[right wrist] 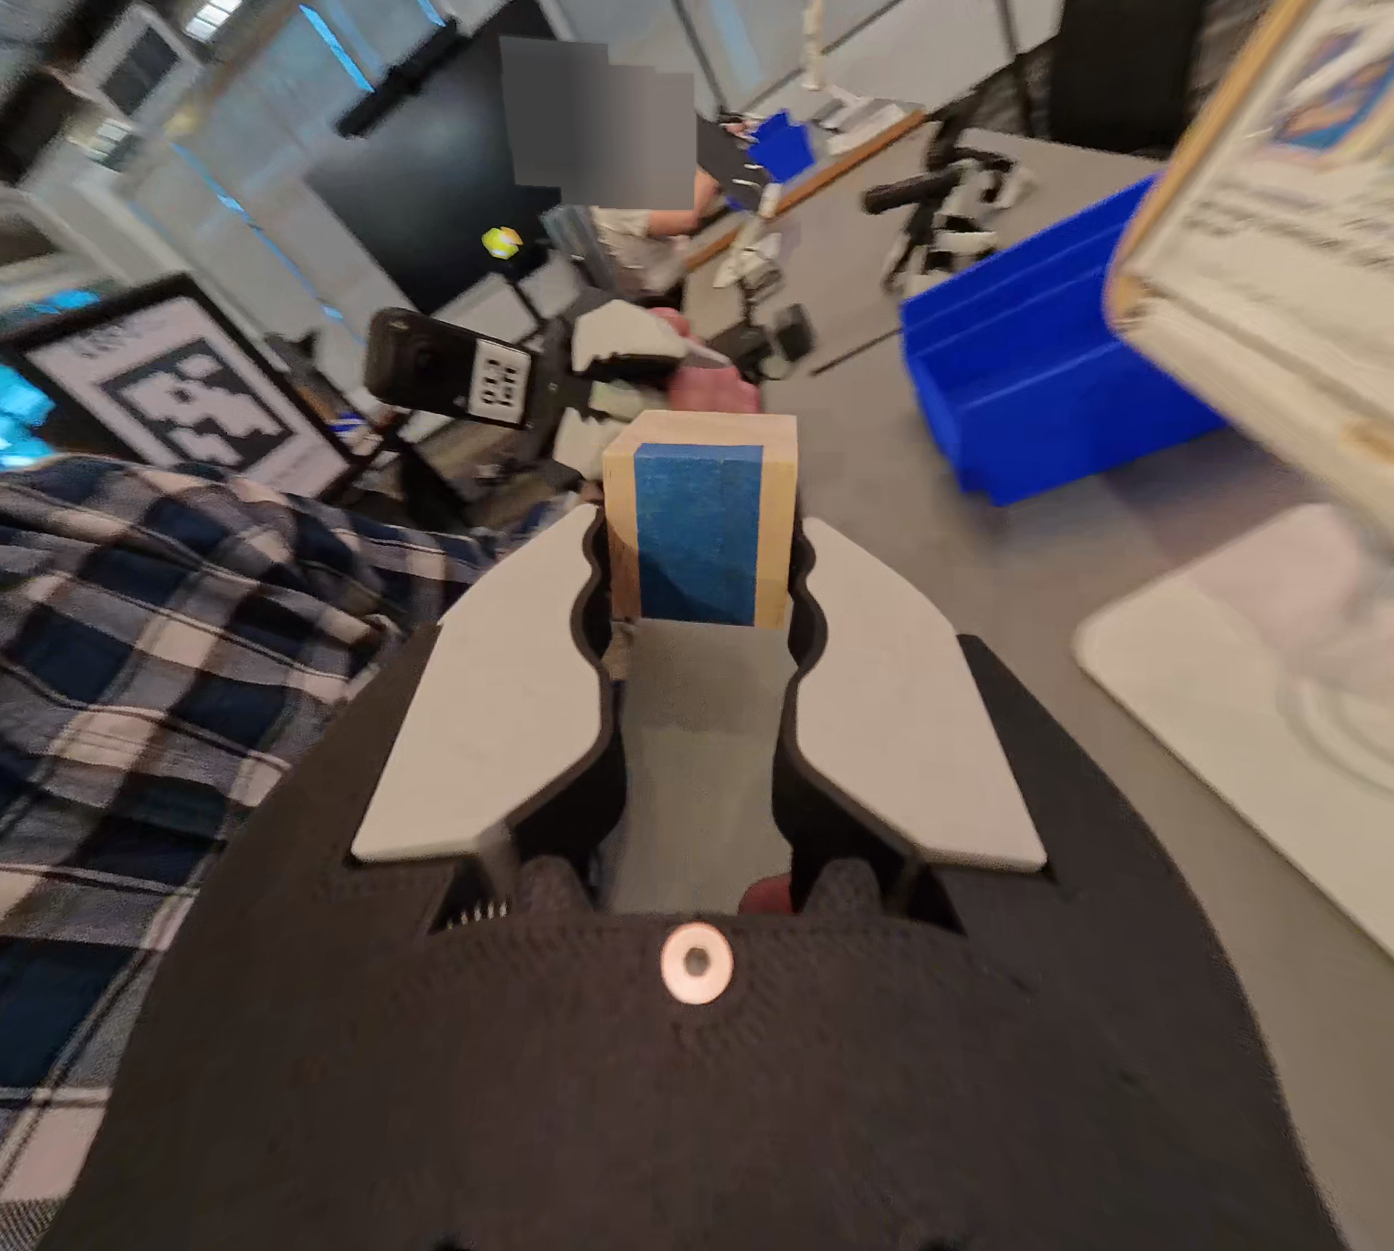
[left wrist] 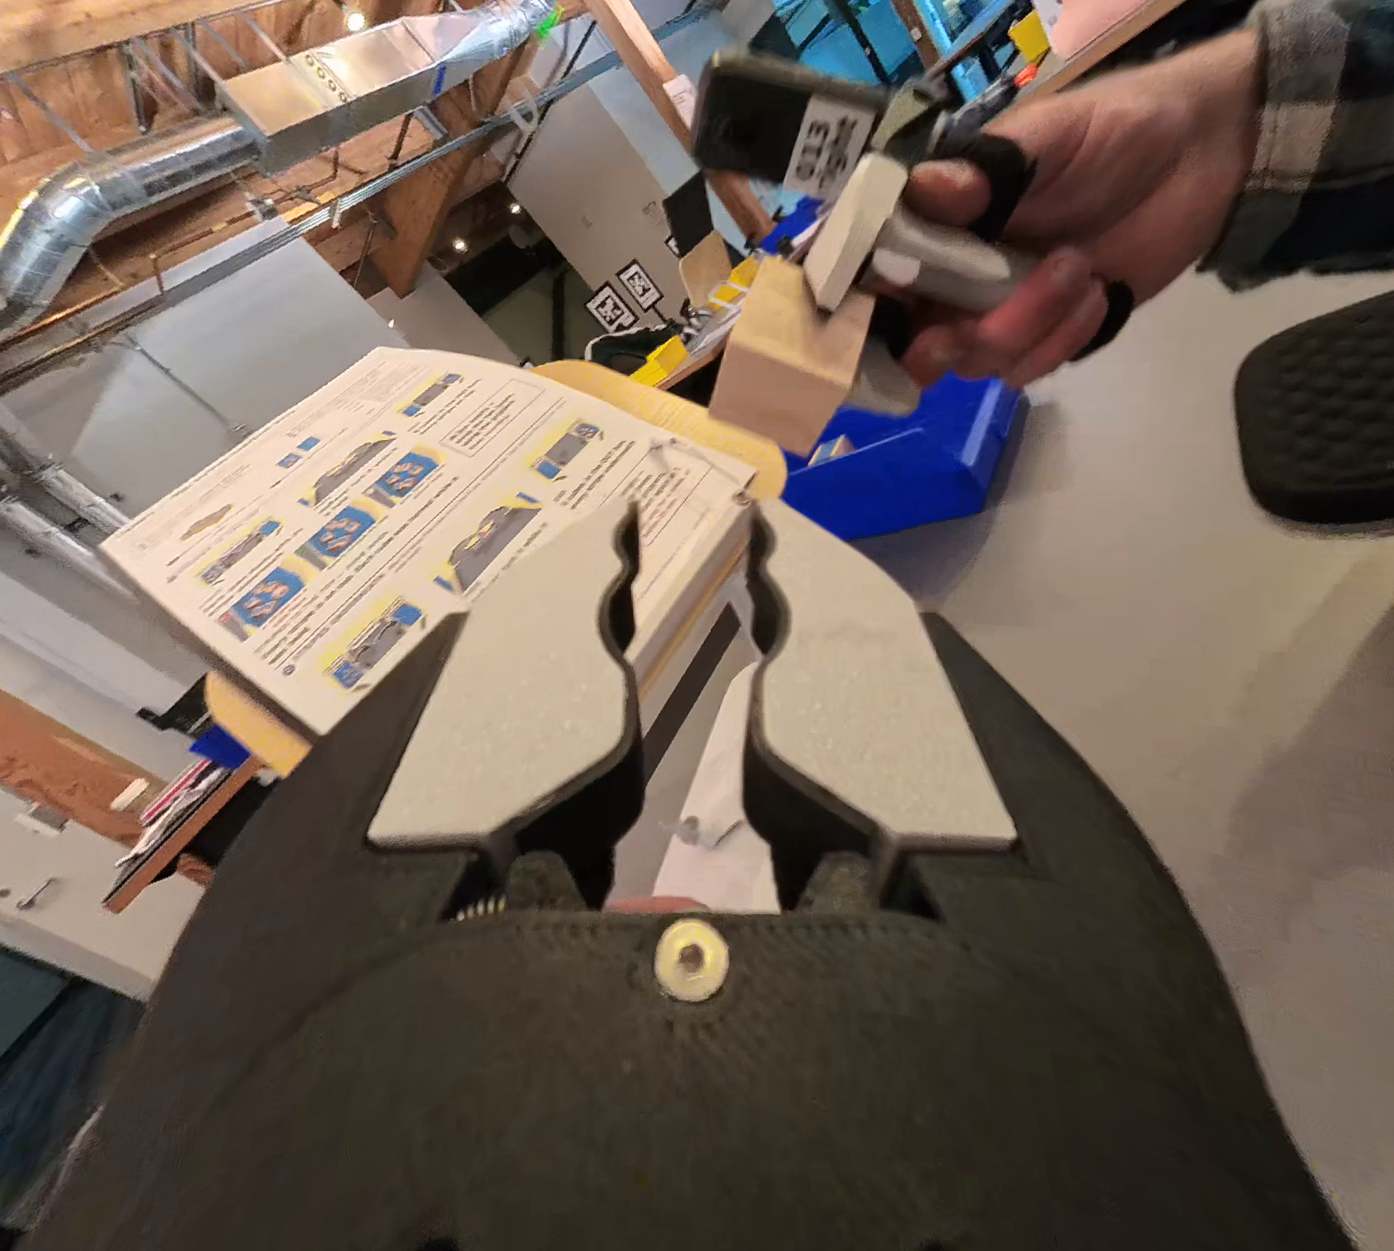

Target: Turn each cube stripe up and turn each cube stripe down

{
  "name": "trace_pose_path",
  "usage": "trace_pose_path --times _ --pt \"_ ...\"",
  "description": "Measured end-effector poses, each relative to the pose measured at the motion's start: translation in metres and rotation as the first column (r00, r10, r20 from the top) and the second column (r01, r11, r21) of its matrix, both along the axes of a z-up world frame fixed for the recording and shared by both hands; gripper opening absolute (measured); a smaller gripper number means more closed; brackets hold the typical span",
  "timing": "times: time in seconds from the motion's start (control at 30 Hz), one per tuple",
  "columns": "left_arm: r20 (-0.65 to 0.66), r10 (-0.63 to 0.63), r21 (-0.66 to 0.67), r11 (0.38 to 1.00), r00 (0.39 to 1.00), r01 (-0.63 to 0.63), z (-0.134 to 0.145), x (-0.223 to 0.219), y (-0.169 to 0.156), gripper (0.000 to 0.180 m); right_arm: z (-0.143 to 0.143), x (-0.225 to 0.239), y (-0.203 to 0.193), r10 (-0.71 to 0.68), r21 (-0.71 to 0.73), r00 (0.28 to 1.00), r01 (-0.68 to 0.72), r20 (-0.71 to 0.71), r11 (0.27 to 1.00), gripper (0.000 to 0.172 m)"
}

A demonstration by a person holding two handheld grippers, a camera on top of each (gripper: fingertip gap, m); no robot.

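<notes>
One cube in play, two claws, only one of them working. Left claw (left wrist: 692, 581) sits at 6 o'clock of its own view, fingers parted with nothing between them, just the edge of an instruction sheet (left wrist: 392, 506) on its clipboard showing through the gap at 9 to 10 o'clock; it's pitched up toward the ceiling ducts, so I read it as parked clear while the other side does the flip. Same view, 1 to 2 o'clock: a hand (left wrist: 1086, 219) carries the right claw with the wooden cube (left wrist: 784, 362) at its tips, lifted off the counter (left wrist: 1131, 687) and hanging above the blue bin (left wrist: 928, 460), bare wood faces toward this camera. Right wrist view confirms it: right claw (right wrist: 698, 566) is clamped on the cube, pads pressing the two plain side faces, blue stripe (right wrist: 698, 528) facing the camera at dead centre. Gripping the unstriped sides keeps the stripe visible and lets a wrist roll bring it up or down, probably why it's held that way. Plaid sleeve (right wrist: 151, 649) at 9 o'clock, bin at 2 to 3 o'clock, sheet stand at 3 o'clock. Cube is mid-air, not yet set down; which stripe orientation comes next I can't tell.
</notes>
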State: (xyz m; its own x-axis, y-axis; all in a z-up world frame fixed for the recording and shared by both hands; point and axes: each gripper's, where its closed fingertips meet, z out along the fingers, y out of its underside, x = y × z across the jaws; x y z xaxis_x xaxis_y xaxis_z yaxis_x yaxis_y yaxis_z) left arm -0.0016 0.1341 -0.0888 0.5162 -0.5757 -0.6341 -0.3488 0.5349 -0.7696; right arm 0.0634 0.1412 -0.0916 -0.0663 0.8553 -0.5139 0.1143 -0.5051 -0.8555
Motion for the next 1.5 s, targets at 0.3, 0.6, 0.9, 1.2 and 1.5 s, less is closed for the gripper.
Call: trace_pose_path --times 0.3,0.6,0.9,1.2,1.5 --pt "-0.076 0.221 -0.091 0.97 0.972 -0.228 -0.03 -0.075 0.038 0.0 -0.009 0.132 0.11 -0.492 0.329 0.811 0.393 0.317 0.859 0.045" --pt "-0.092 0.41 -0.177 0.89 0.907 -0.421 -0.079 -0.152 0.085 0.0 -0.042 0.218 0.181 -0.666 0.472 0.544 0.471 0.509 0.745 0.046" --pt "-0.058 0.501 -0.183 0.845 0.863 -0.503 -0.106 -0.18 0.096 0.0 -0.113 0.264 0.219 -0.621 0.537 0.304 0.318 0.722 0.781 0.046" --pt "-0.089 0.49 -0.175 0.849 0.867 -0.498 -0.106 -0.176 0.096 0.0 -0.189 0.271 0.227 -0.431 0.304 0.238 0.428 0.871 0.851 0.046" --pt "-0.11 0.482 -0.168 0.853 0.869 -0.494 -0.103 -0.17 0.094 0.0 -0.237 0.268 0.254 -0.373 0.266 0.096 0.543 0.923 0.796 0.046"
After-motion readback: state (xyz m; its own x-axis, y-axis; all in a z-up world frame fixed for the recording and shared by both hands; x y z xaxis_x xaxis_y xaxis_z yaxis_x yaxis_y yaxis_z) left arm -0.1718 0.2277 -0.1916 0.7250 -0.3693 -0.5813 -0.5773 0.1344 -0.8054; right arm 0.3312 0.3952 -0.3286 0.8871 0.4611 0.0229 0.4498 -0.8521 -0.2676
